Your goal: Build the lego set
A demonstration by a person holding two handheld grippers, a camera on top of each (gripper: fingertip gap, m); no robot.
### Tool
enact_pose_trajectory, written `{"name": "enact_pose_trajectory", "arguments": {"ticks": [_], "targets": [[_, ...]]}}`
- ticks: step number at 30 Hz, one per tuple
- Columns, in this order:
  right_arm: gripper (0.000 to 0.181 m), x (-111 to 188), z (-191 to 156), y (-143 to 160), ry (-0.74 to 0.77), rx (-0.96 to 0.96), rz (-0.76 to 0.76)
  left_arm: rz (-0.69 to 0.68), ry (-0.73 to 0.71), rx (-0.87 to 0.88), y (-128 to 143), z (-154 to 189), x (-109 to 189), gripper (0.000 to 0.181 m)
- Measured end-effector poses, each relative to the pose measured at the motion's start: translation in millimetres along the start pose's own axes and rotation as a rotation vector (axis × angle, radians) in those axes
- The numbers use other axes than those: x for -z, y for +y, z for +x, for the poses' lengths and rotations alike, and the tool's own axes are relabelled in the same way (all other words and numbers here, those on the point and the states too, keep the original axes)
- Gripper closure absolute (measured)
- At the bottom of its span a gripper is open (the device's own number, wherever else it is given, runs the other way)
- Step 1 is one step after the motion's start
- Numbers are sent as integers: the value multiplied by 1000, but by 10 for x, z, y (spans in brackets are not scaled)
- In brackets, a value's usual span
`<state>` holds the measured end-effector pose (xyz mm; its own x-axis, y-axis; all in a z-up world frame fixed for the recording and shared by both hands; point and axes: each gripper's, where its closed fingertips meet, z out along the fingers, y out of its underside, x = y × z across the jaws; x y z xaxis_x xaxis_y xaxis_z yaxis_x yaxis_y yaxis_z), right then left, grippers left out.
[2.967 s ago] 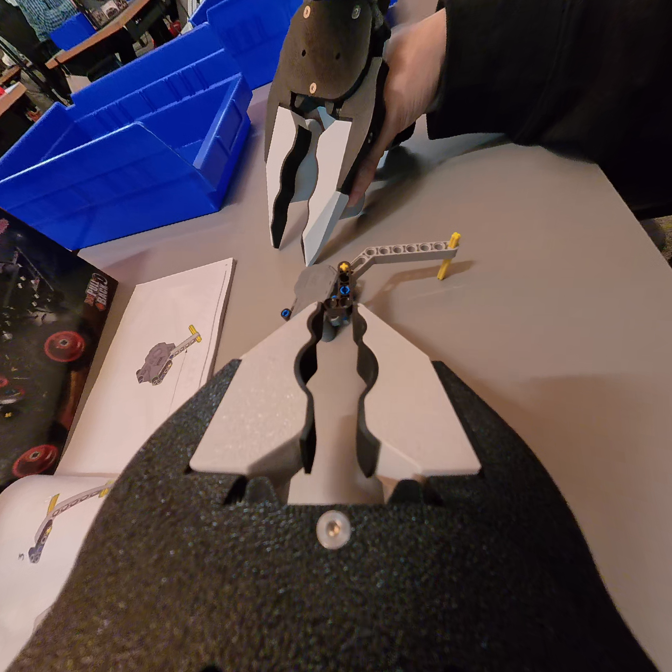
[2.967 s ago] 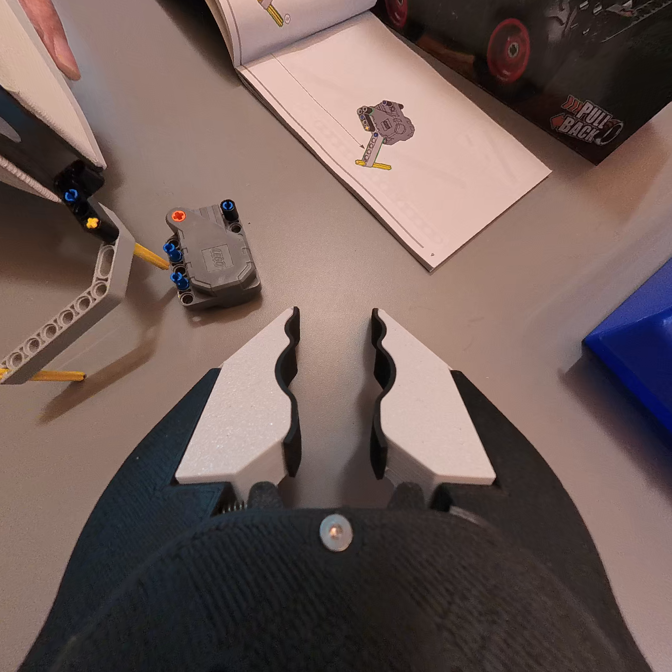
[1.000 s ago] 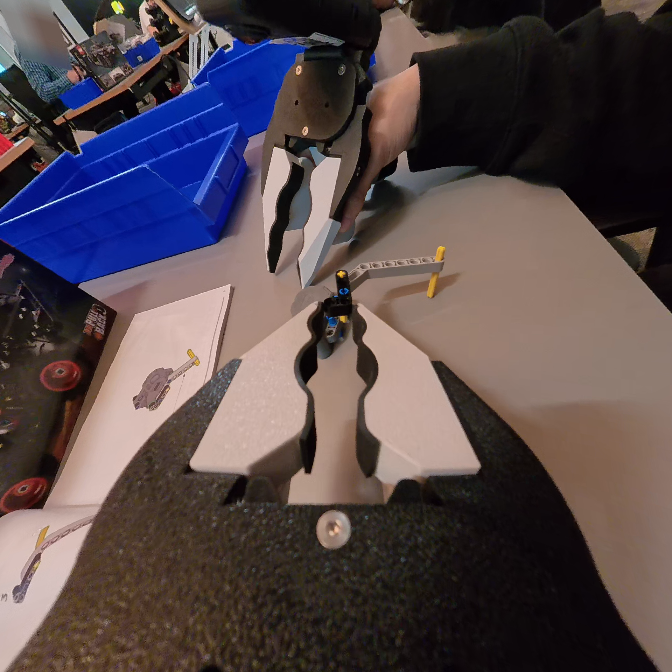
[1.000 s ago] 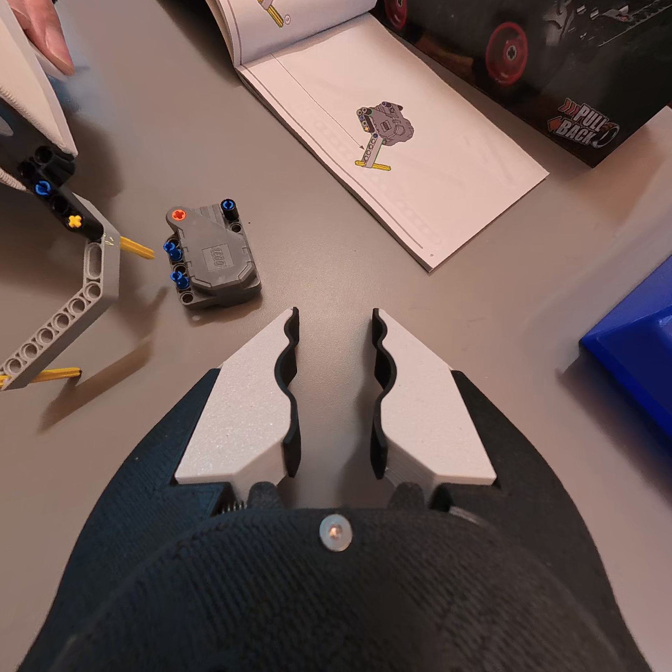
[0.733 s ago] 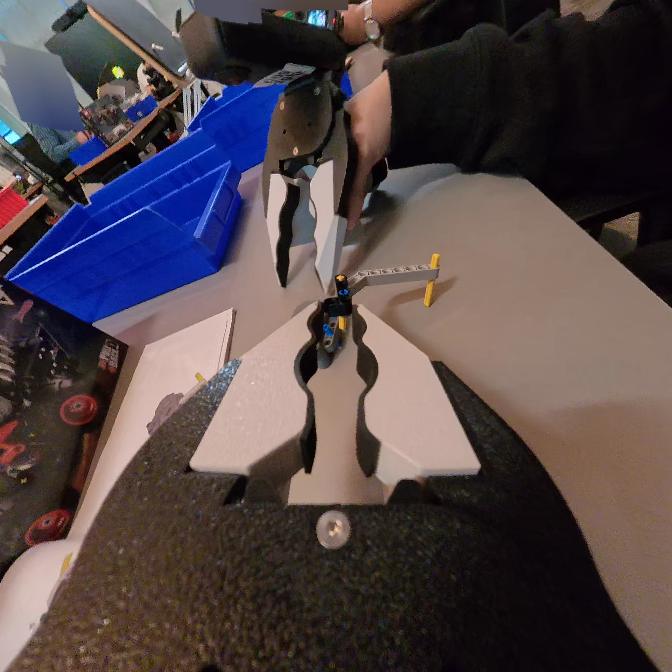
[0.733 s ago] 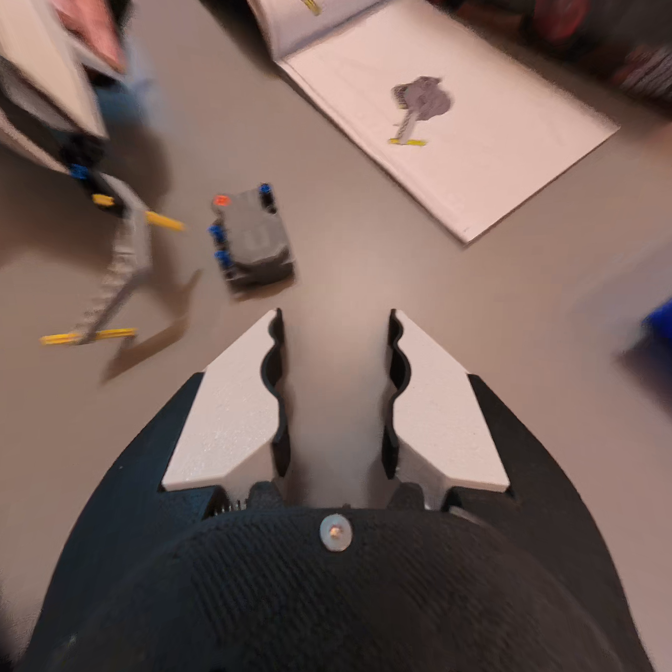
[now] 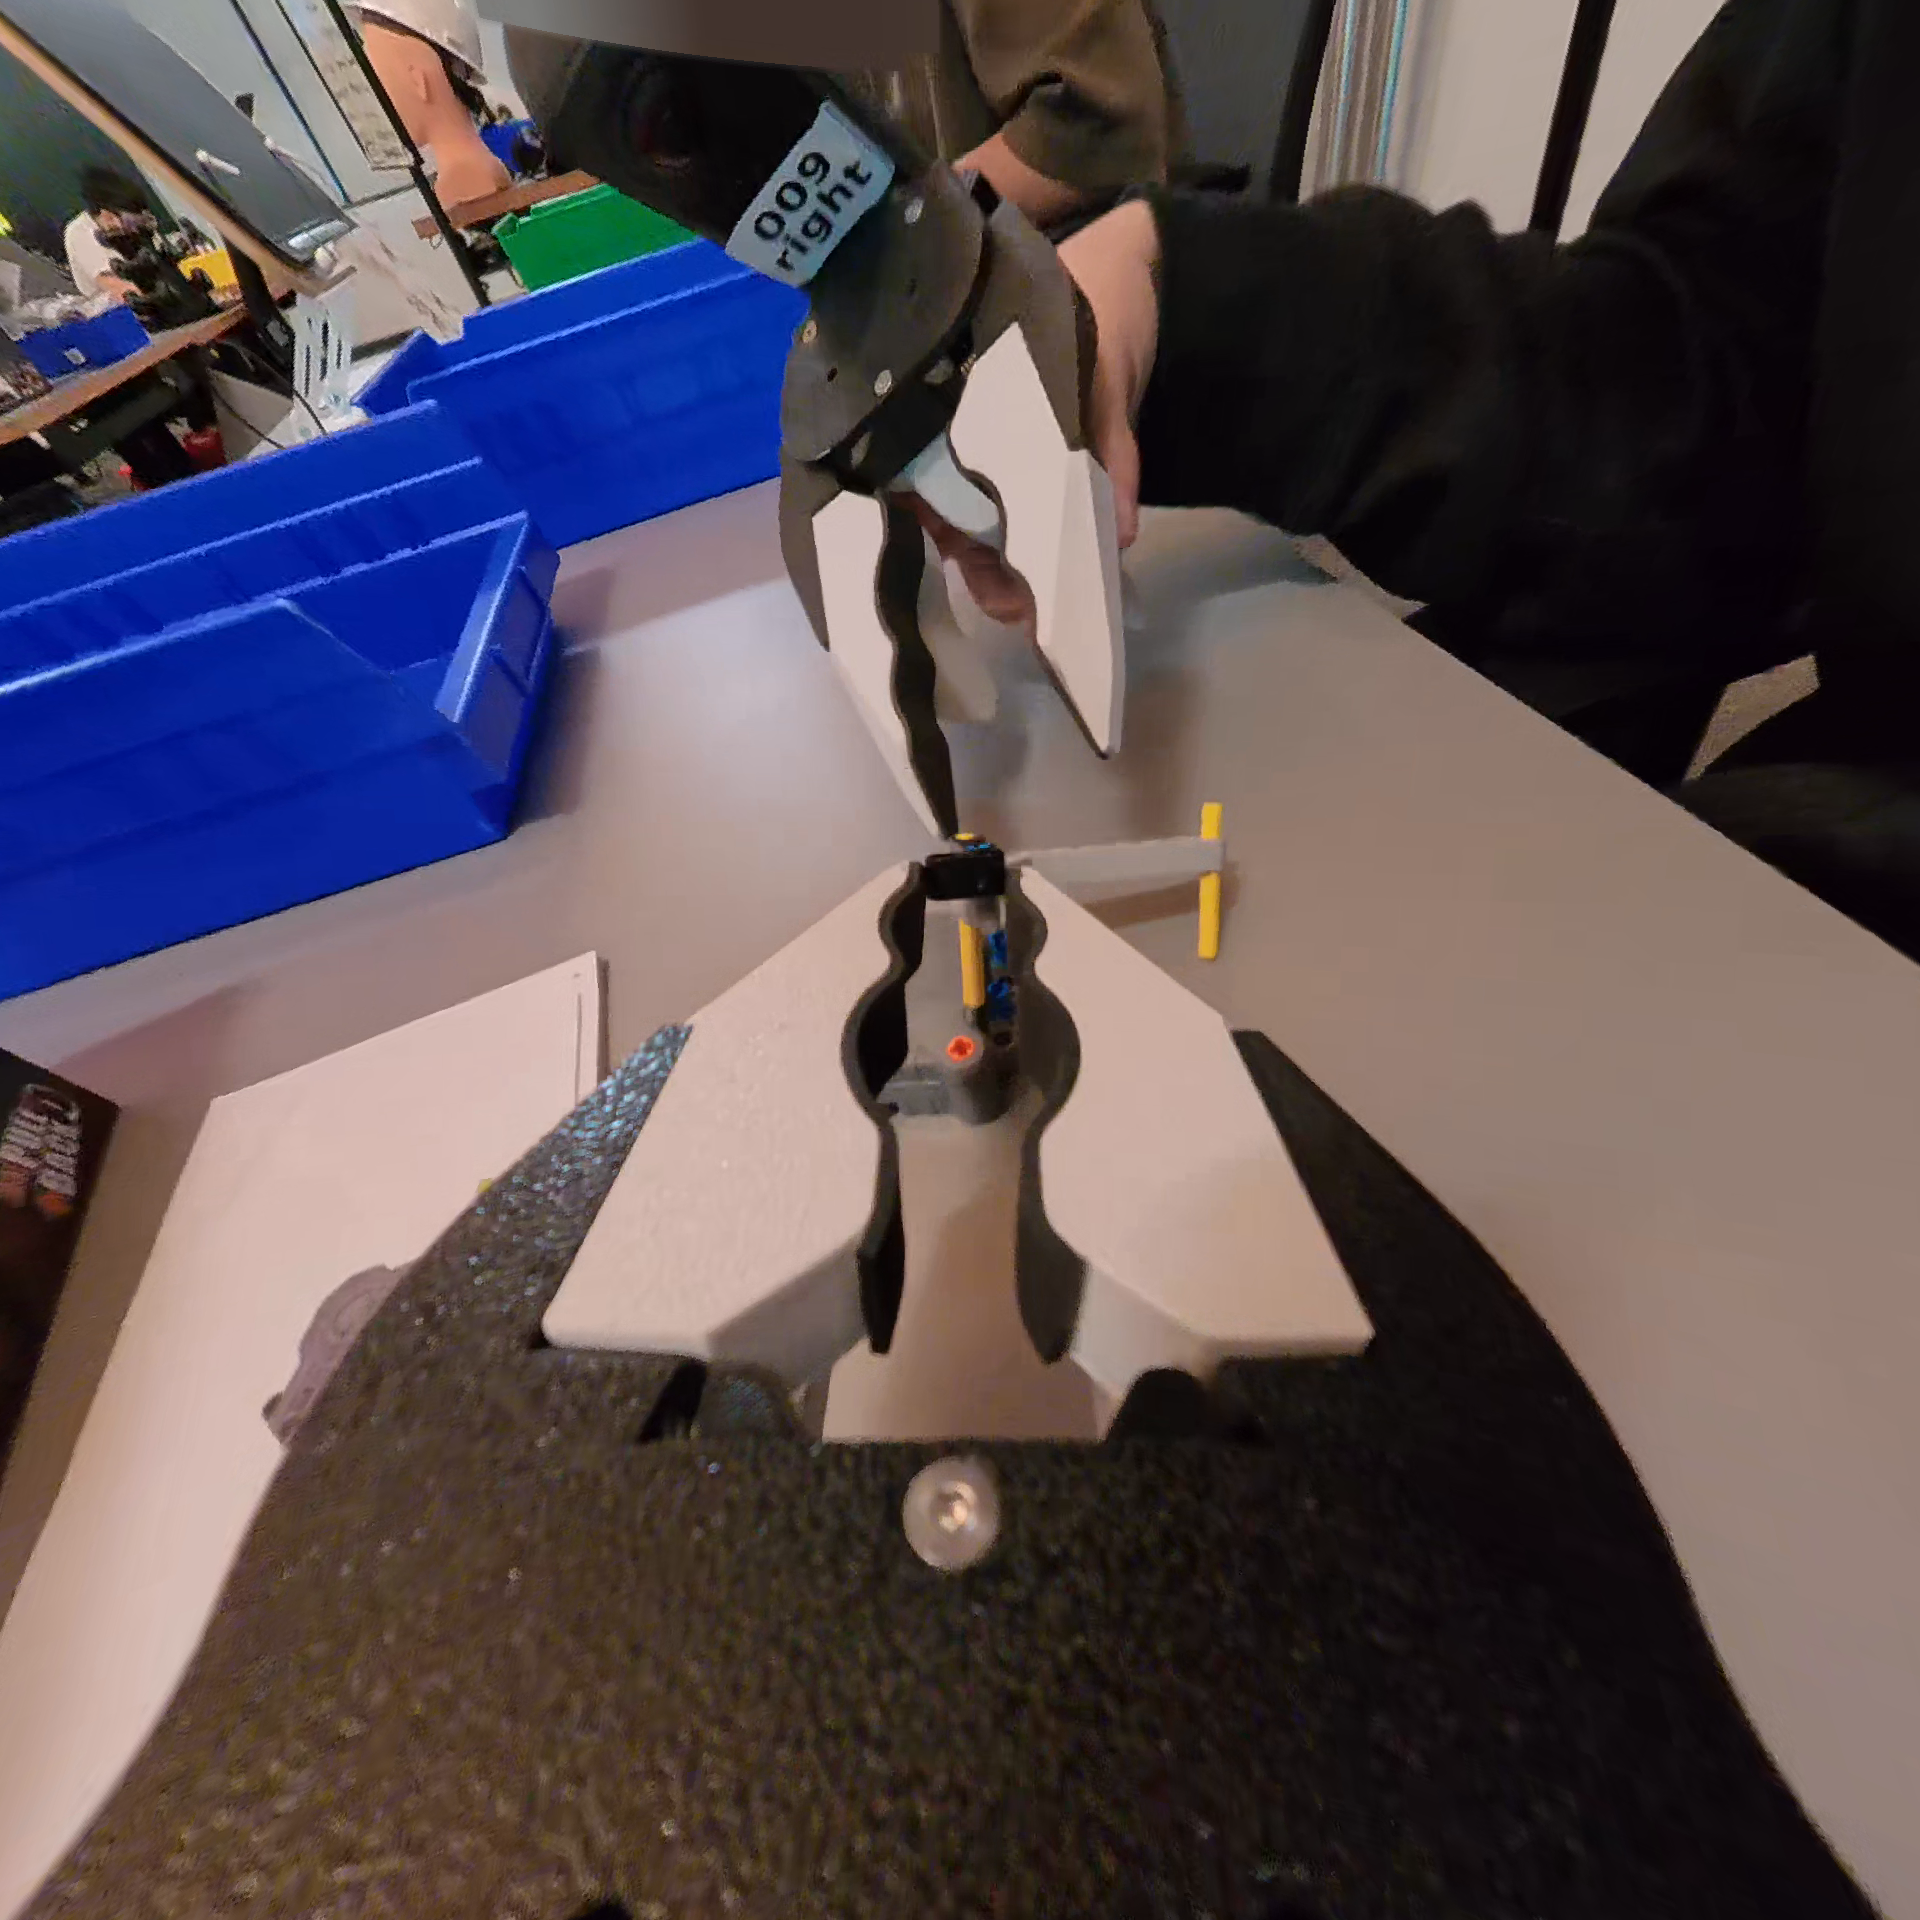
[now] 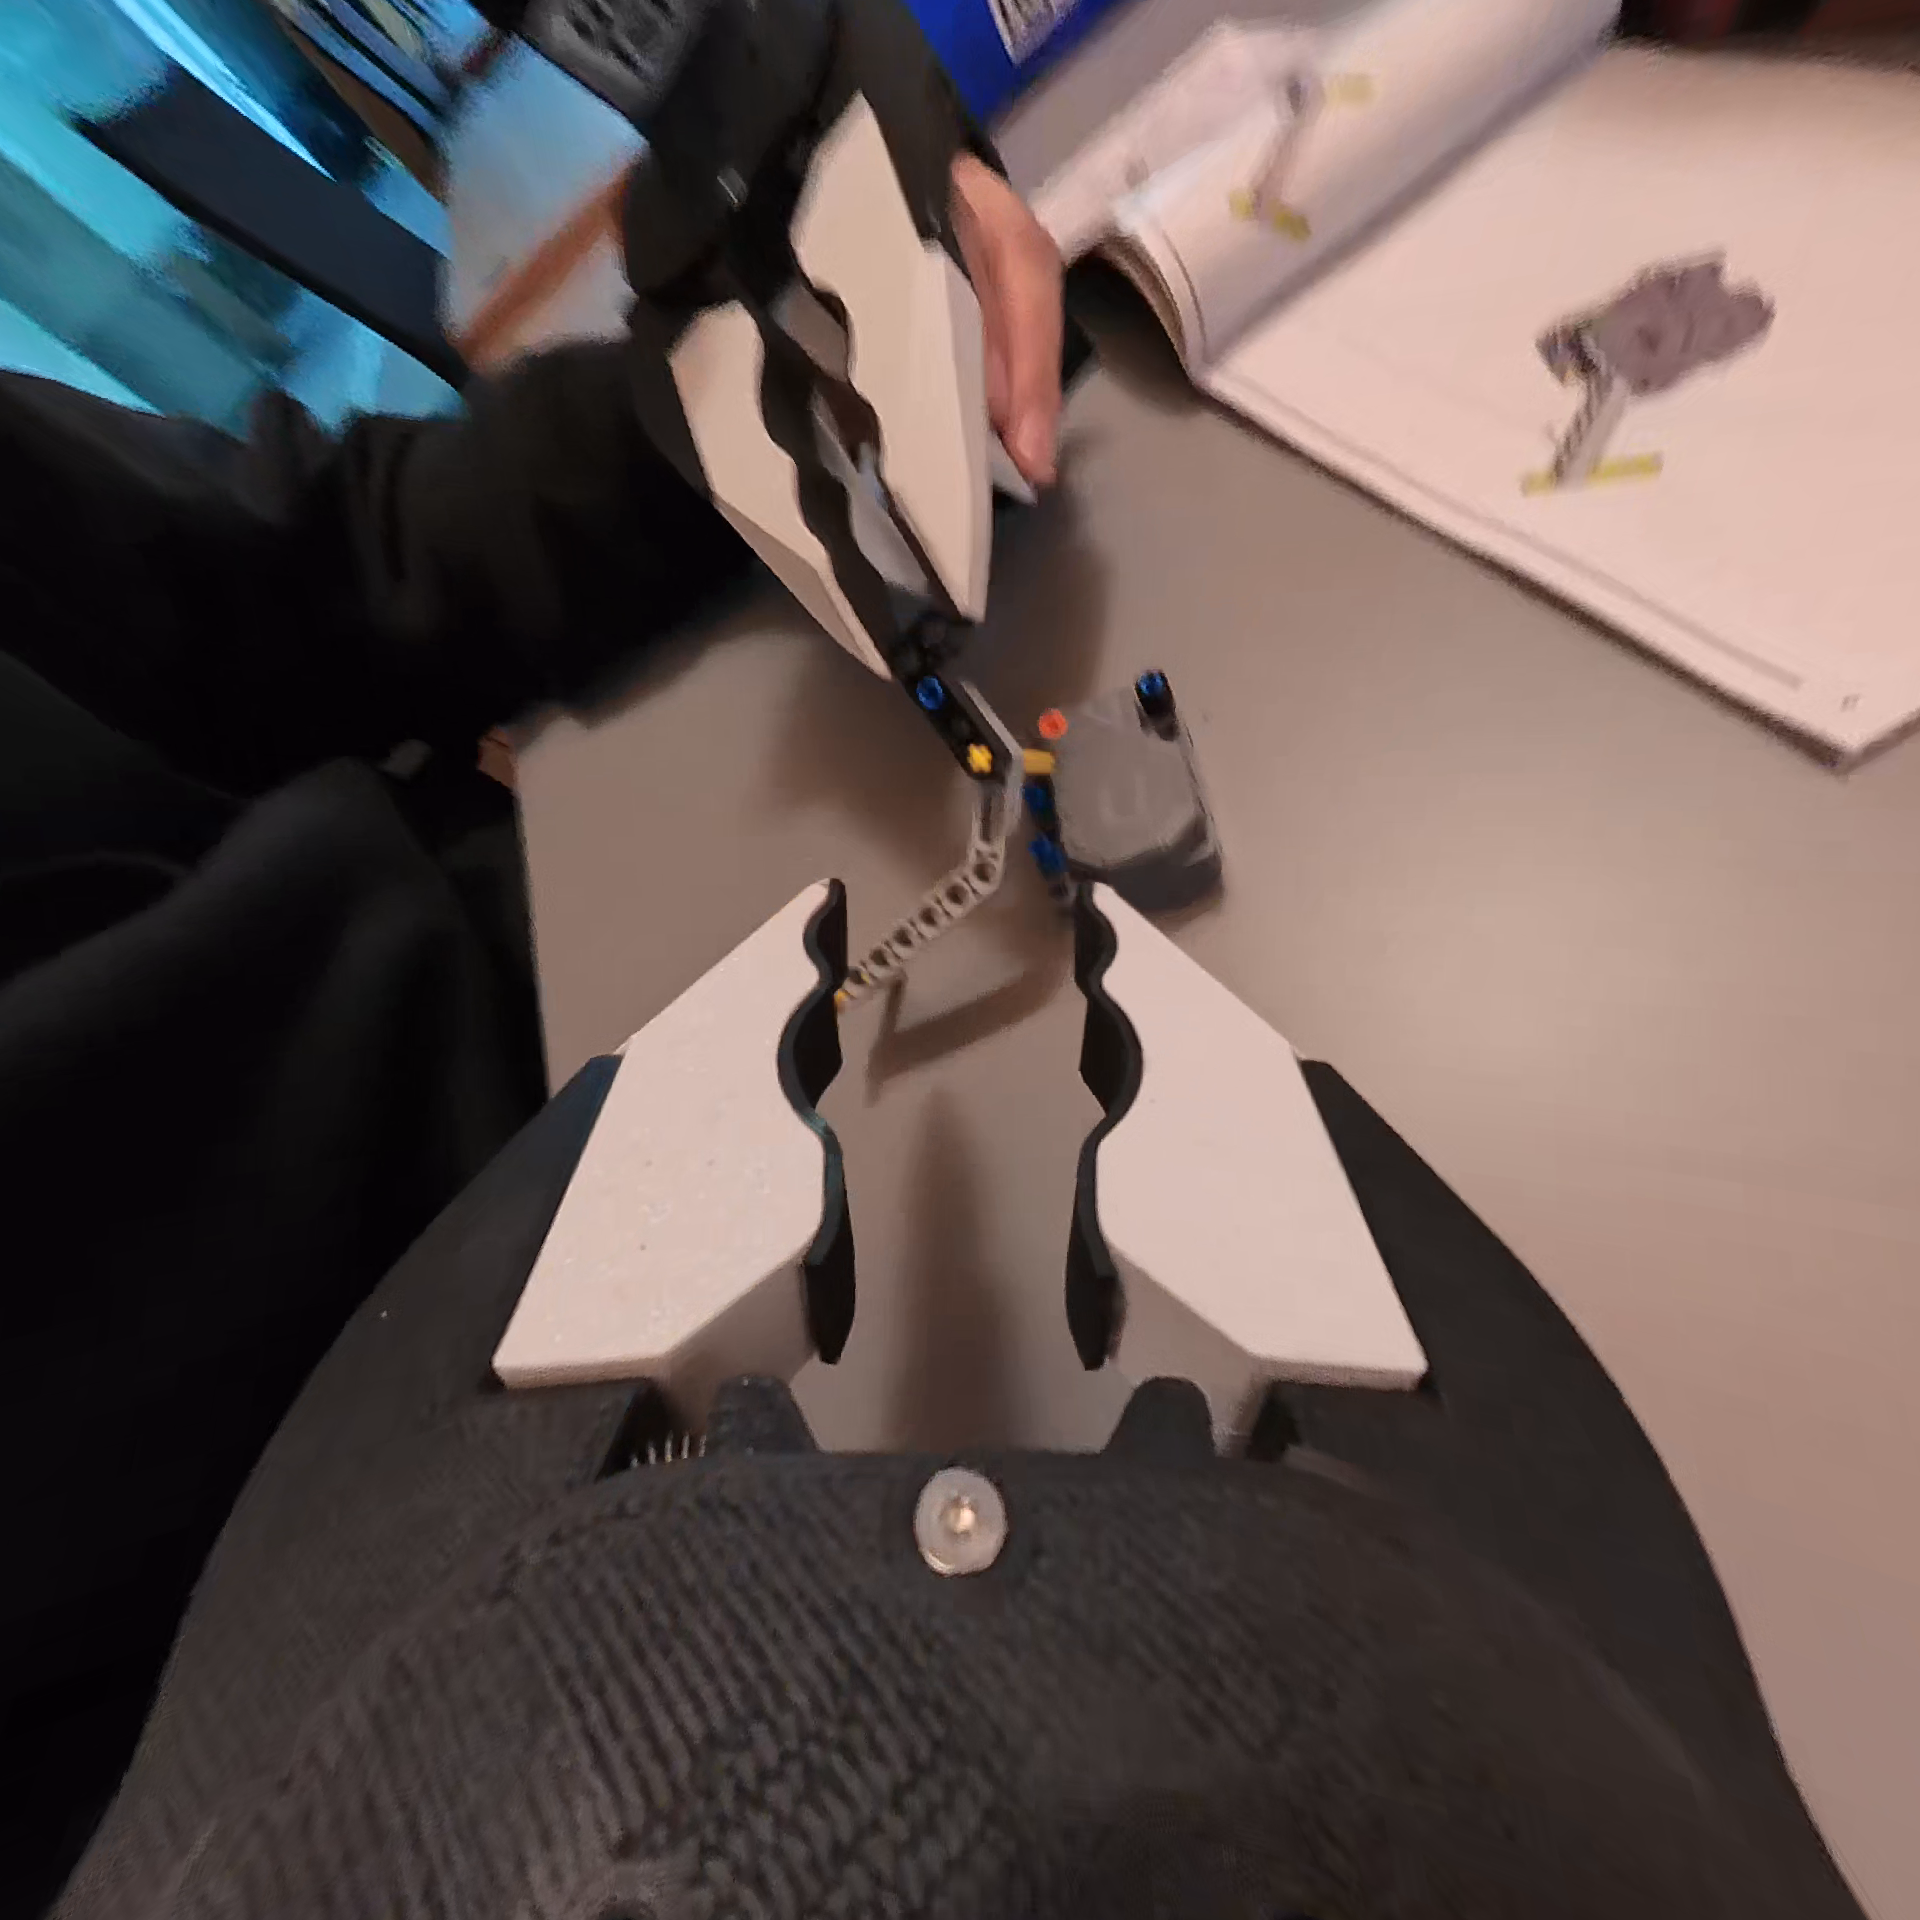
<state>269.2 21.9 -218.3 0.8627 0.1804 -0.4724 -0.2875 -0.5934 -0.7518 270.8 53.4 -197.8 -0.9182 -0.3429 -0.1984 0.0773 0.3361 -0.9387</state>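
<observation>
1. Nearest the right wrist camera, the right gripper [image 8: 956, 914] hangs with its fingers spread and nothing between them, just above the table [image 8: 1455, 1039]. If it closes now it would catch only the tail of the grey angled beam [image 8: 956, 894], levering the piece sideways.
2. Just beyond, the grey motor block [image 8: 1132, 800] lies loose on the table, its blue pins [image 8: 1039, 805] facing the beam. Nothing braces it, so a push from the beam would likely slide it away rather than seat the pins.
3. Farther on, the left gripper [image 8: 925, 634] pinches the black connector end [image 7: 966, 871] of the beam assembly, held tilted beside the block. The grip is at the very tip; a misaligned press could twist the piece out of the fingers.
4. At the beam's other end, the yellow axle [image 7: 1208, 878] sticks out and could snag.
5. Farthest back, the instruction booklet [image 8: 1558, 416] and blue bins [image 7: 260, 665] lie well apart from the work.
</observation>
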Motion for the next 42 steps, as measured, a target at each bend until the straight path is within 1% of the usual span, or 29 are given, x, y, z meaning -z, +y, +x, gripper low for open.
{"name": "enact_pose_trajectory", "arguments": {"ticks": [3,7,13,15,16,18,22,25,27,28,30,31,32,33,35,37,39,42], "targets": [[139,-26,30,70,67,-32,-72,5,-8,9,12,-17,30,169],[142,-108,56,57,161,-48,-127,5,-4,17,15,-23,34,169],[143,-188,62,68,306,6,-232,5,10,2,2,18,4,169],[148,-192,88,87,352,24,-270,13,9,-3,-16,27,-11,169],[160,-198,95,85,367,38,-281,13,8,-7,-21,33,-19,169],[176,-210,76,47,371,58,-274,18,6,-18,-39,43,-31,169],[176,-199,69,67,386,86,-302,10,-1,-39,-40,58,-39,169],[176,-142,102,84,437,102,-342,-35,-21,-71,16,55,-48,170],[176,-92,114,69,483,109,-360,-90,-55,-110,68,27,-40,177],[176,-86,98,61,489,107,-366,-124,-83,-134,100,-3,-31,180],[176,-110,35,38,476,95,-369,-195,-130,-172,170,-51,-13,181],[176,-87,68,39,520,96,-385,-212,-135,-169,179,-42,-10,177],[176,-59,102,46,560,108,-408,-217,-128,-150,168,-15,-2,164],[177,-66,81,53,558,111,-417,-217,-109,-125,148,27,10,156],[176,-107,46,62,536,97,-417,-204,-93,-95,93,85,34,155],[175,-101,74,64,555,98,-428,-186,-131,-84,50,70,44,156],[175,-124,84,68,548,95,-432,-190,-149,-65,73,86,30,156],[175,-144,138,89,560,89,-464,-233,-174,-89,161,81,10,156]]}}
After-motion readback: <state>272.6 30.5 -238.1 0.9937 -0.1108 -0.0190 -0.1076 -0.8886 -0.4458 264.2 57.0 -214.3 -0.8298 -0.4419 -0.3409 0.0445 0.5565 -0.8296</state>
